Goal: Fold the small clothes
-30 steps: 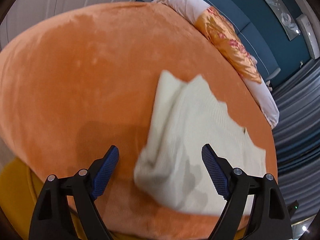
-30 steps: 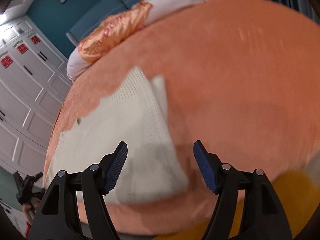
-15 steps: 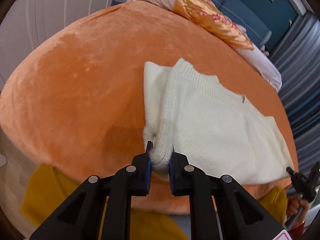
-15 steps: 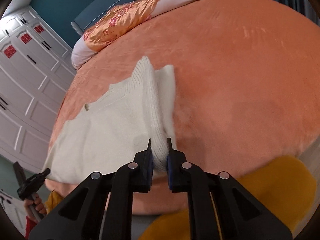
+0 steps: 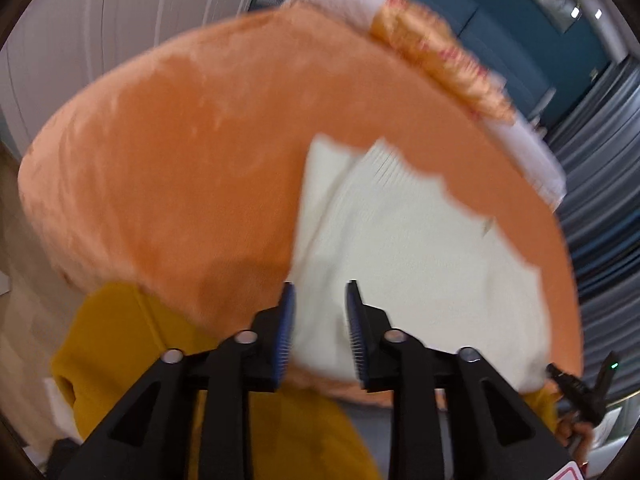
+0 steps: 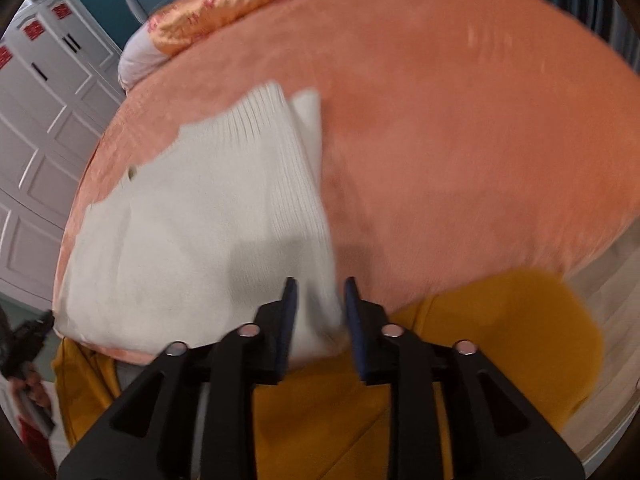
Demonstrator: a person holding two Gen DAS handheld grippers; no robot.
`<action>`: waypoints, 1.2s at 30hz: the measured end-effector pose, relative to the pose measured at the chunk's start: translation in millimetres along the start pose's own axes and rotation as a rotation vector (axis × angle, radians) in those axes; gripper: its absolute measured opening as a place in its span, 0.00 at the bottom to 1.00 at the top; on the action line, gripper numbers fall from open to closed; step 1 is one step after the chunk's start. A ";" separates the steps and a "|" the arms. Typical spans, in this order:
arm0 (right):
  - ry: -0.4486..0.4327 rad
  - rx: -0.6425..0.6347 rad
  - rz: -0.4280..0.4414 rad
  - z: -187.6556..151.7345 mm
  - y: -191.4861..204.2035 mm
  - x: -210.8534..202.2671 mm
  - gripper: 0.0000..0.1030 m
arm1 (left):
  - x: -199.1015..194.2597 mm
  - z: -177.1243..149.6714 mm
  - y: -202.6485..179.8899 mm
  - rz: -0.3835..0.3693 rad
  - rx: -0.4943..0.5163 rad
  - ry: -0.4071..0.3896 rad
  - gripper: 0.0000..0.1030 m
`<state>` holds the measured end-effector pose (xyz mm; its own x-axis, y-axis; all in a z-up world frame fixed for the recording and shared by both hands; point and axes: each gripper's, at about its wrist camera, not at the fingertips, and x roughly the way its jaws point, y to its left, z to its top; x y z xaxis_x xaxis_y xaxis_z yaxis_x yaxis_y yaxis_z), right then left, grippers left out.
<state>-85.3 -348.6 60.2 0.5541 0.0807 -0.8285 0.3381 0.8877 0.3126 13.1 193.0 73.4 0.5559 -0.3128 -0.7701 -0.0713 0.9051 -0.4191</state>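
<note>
**A:** Status on the fold?

**B:** Cream ribbed-knit sweater [image 5: 400,256] lies flat on the orange plush bed cover [image 5: 180,168], close to the near edge. One side is already folded in, so there's a doubled strip along that side. Yellow fabric [image 6: 500,320] hangs below the bed edge, not part of this.

**A:** Grippers?

**B:** Left hand-held gripper [image 5: 319,324] has its jaws parted with a clear gap, blue pads [image 5: 285,336] either side of the sweater's near corner. Right hand-held gripper [image 6: 320,320] is the same: jaws apart, hem corner showing in the gap. Neither looks clamped on cloth. Both frames are motion-blurred, so I can't rule out a pad brushing the knit.

**A:** Which step, then?

**B:** My read: between grasps. One side fold is done and the bottom hem is the target for the next fold. Task is partway, not close to finished.

**A:** Next move needs what?

**B:** Both grippers pinch the hem corners at matching depth, taking both layers on the folded side. Then lift together and carry the hem toward the collar [image 6: 256,108], keeping the edge taut so the knit doesn't sag in the middle.

**A:** Risks?

**B:** Grabbing only the top layer undoes the side fold. The plush cover may drag on the knit. The sweater is also close to the bed edge, so a pull toward us could slide it off.
</note>
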 end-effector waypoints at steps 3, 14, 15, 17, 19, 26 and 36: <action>-0.070 -0.007 0.010 31.2 6.3 -2.8 0.48 | 0.1 24.1 -11.4 -0.033 -0.002 -0.054 0.54; -0.095 0.059 0.071 108.5 28.4 73.7 0.57 | 130.1 94.7 -58.5 -0.021 0.004 0.047 0.64; -0.083 0.057 0.064 110.8 29.3 83.6 0.57 | 136.1 93.3 -58.1 -0.004 0.017 0.052 0.63; -0.063 0.053 0.053 111.7 30.6 97.2 0.57 | 151.6 92.1 -59.0 0.032 0.049 0.074 0.41; -0.029 0.036 0.047 111.2 34.0 110.2 0.38 | 166.6 90.7 -55.9 0.083 0.064 0.110 0.13; -0.217 -0.004 0.202 116.6 46.3 46.6 0.09 | 128.7 94.1 -42.5 0.068 0.046 0.001 0.05; -0.058 0.013 -0.015 97.7 27.1 112.2 0.12 | 158.2 77.4 -34.6 0.183 0.069 0.031 0.08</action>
<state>60.4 -359.7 21.2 0.5917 0.0404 -0.8051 0.3562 0.8829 0.3061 167.7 134.4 3.2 0.5129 -0.1494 -0.8453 -0.1108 0.9650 -0.2377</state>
